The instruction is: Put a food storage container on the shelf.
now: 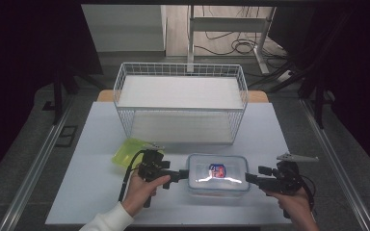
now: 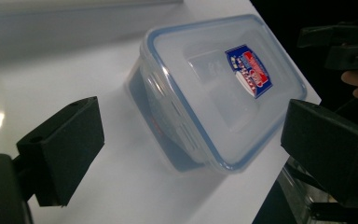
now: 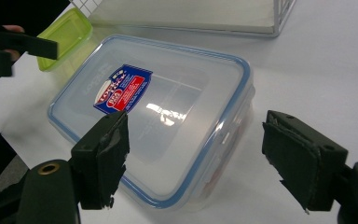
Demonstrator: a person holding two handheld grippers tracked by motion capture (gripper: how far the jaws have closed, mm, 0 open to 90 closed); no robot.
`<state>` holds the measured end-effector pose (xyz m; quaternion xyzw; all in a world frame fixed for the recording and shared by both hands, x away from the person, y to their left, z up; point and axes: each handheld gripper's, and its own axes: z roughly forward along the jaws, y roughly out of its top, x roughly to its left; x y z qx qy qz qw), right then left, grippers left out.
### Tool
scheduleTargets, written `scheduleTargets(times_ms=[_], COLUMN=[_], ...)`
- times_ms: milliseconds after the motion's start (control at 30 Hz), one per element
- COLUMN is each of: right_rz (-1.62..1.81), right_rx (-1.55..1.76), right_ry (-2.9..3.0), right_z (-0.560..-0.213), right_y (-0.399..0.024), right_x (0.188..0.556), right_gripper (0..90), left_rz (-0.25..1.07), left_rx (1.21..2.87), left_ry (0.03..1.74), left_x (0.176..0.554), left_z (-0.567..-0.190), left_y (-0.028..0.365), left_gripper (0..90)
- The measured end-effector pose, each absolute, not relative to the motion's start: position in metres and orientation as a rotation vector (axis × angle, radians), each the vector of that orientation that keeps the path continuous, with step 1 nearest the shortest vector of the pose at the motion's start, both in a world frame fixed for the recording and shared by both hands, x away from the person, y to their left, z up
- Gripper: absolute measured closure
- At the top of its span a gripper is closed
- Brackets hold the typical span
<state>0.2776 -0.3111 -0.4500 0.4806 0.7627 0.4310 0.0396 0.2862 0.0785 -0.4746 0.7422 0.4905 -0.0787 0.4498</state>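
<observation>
- White table (image 1: 91,192): takes up the middle of the high view, dark floor on both sides, cables and a metal frame on the floor beyond the far edge.
- White wire basket (image 1: 180,103): sits across the far half of the table, long side facing the person. Two flat white shelves inside. Its near wall is just beyond the container, with a strip of bare table between them.
- Clear plastic container (image 1: 218,174): near centre of the table, between the two grippers. Blue-rimmed lid is on, red and blue sticker on top. Lies flat, long side left to right.
- Green lidded box (image 1: 127,152): left of the container, partly hidden behind the left gripper. In the right gripper view it sits just past the container's far left corner; cannot tell whether they touch.
- Left gripper (image 1: 185,174): held in the left hand (image 1: 142,190), at the container's left end. Jaws are spread wide in the left gripper view, nothing between the pads; the container lies ahead of them.
- Right gripper (image 1: 248,178): at the container's right end, tips near it. Jaws are spread wide, straddling the container's near corner in the right gripper view, pads clear of the walls.
</observation>
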Motion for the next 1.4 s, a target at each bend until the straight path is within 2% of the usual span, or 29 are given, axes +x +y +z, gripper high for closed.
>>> scheduleTargets(times_ms=[467,633,733,900,1400], right_rz=[1.304,1.296,1.294,1.309,1.388], right_rx=[1.465,1.465,1.469,1.505,1.723], right_ry=[2.334,2.333,2.337,2.347,2.434], right_z=[-0.451,-0.452,-0.452,-0.457,-0.484], right_y=[-0.312,-0.312,-0.313,-0.314,-0.311], right_x=[0.277,0.277,0.278,0.281,0.307], right_gripper=[22.9,22.9,22.9,22.9,23.4], left_rz=[-0.381,-0.464,-0.493,-0.501,-0.532], left_rx=[1.860,1.851,1.831,1.822,1.792], left_ry=[1.241,1.241,1.226,1.231,1.224], left_x=[0.303,0.306,0.307,0.307,0.308], left_z=[-0.504,-0.515,-0.515,-0.515,-0.516], left_y=[0.057,0.052,0.051,0.053,0.060], left_gripper=[9.3,12.5,17.7,23.4,30.8])
